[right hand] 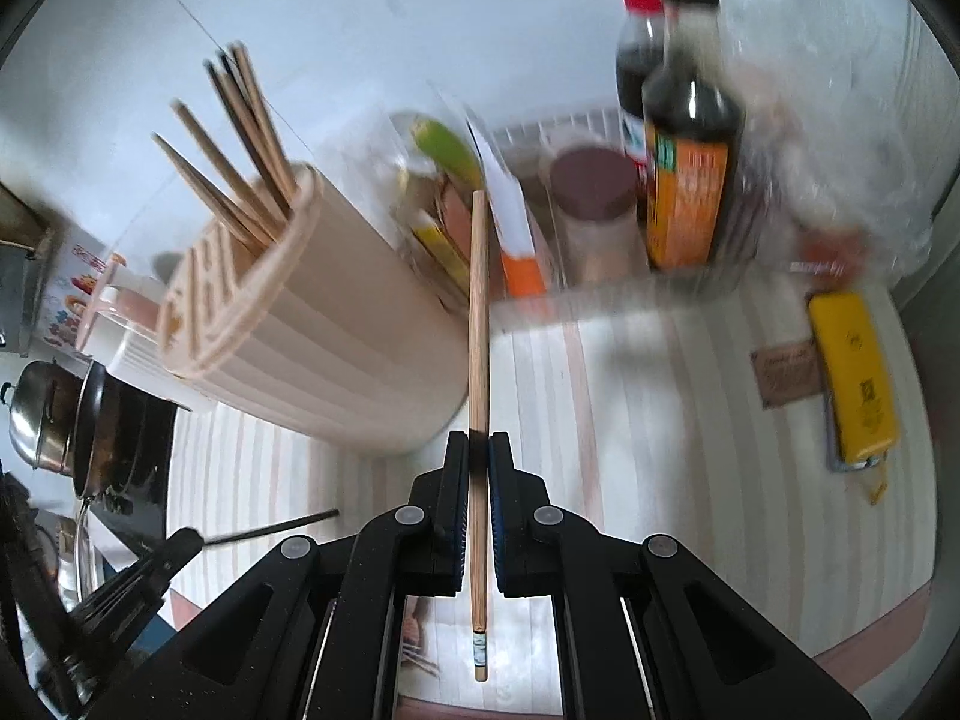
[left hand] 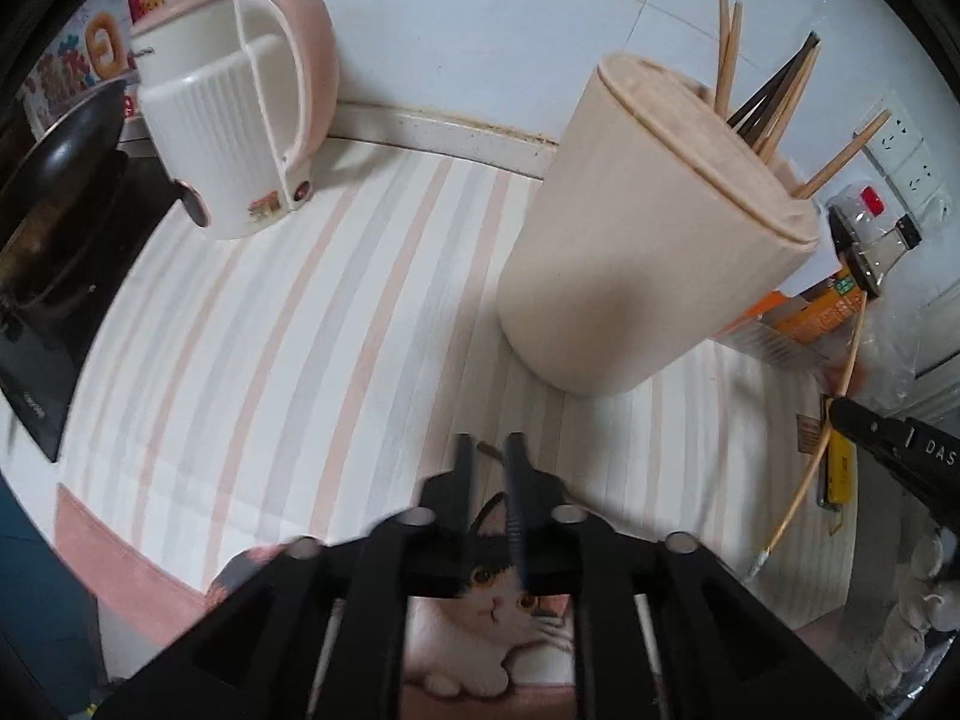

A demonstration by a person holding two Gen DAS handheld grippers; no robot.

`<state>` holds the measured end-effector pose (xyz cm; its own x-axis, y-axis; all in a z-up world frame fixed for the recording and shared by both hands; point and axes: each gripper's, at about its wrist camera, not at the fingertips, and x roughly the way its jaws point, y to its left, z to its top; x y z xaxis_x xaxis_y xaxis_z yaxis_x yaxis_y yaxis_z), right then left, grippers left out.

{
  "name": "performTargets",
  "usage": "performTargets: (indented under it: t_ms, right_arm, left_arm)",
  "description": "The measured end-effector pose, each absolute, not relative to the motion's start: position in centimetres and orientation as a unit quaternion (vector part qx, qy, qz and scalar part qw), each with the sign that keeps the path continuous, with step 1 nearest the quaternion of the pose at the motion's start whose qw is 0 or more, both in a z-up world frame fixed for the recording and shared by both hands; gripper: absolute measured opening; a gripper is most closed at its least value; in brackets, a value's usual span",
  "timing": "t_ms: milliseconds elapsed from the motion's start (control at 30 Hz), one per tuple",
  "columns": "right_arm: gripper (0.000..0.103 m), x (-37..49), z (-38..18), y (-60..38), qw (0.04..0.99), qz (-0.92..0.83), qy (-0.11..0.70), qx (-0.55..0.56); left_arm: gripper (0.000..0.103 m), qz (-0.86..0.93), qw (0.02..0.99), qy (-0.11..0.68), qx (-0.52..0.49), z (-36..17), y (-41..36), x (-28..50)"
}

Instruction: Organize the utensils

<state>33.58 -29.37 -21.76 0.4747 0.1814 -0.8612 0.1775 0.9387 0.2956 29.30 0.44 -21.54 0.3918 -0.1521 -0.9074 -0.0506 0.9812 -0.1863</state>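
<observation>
Wooden chopstick [right hand: 478, 324] sits clamped between our right gripper [right hand: 478, 450] fingers, long axis running straight ahead, just right of the beige holder [right hand: 312, 324] whose open slot lies up-left; our left gripper [left hand: 489, 450] fingers, narrow, pinch a dark chopstick [right hand: 273, 529] farther off.

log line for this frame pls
task: organize utensils | right gripper: shut on light chopstick, off mat | left gripper: shut on dark chopstick | holder: upright, chopsticks inside
</observation>
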Motion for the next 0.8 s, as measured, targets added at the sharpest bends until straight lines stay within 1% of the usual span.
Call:
performTargets:
  t_ms: [33, 67, 233, 367, 467, 533, 700, 800]
  right_arm:
    - [0.007, 33.7, -22.3, -29.5, 0.838, -0.002, 0.517, 0.176]
    - [0.007, 33.8, -23.0, -29.6, 0.834, -0.005, 0.523, 0.175]
    - [0.007, 33.6, -24.7, -31.0, 0.821, -0.030, 0.545, 0.168]
    - [0.007, 32.4, -26.4, -33.6, 0.805, -0.058, 0.566, 0.166]
    - [0.007, 30.9, -28.2, -35.6, 0.786, -0.076, 0.588, 0.174]
    - [0.007, 30.1, -29.0, -36.4, 0.779, -0.083, 0.595, 0.178]
    - [0.007, 28.9, -29.9, -38.2, 0.768, -0.098, 0.603, 0.192]
    - [0.007, 28.6, -30.0, -39.1, 0.765, -0.106, 0.604, 0.198]
  left_arm:
    - [0.034, -0.038, 0.833, 0.545, -0.087, -22.1, 0.1, 29.3]
    - [0.037, -0.041, 0.832, 0.547, -0.080, -22.8, -0.3, 29.2]
    - [0.037, -0.087, 0.812, 0.577, -0.033, -25.5, -2.5, 28.5]
    - [0.037, -0.172, 0.781, 0.592, 0.100, -27.4, -6.2, 27.1]
    - [0.037, -0.258, 0.719, 0.596, 0.250, -29.7, -10.3, 24.8]
    - [0.037, -0.299, 0.680, 0.585, 0.325, -31.0, -12.3, 23.3]
    - [0.037, -0.364, 0.585, 0.552, 0.469, -33.5, -16.0, 20.4]
    - [0.037, -0.388, 0.567, 0.526, 0.502, -33.5, -17.7, 19.7]
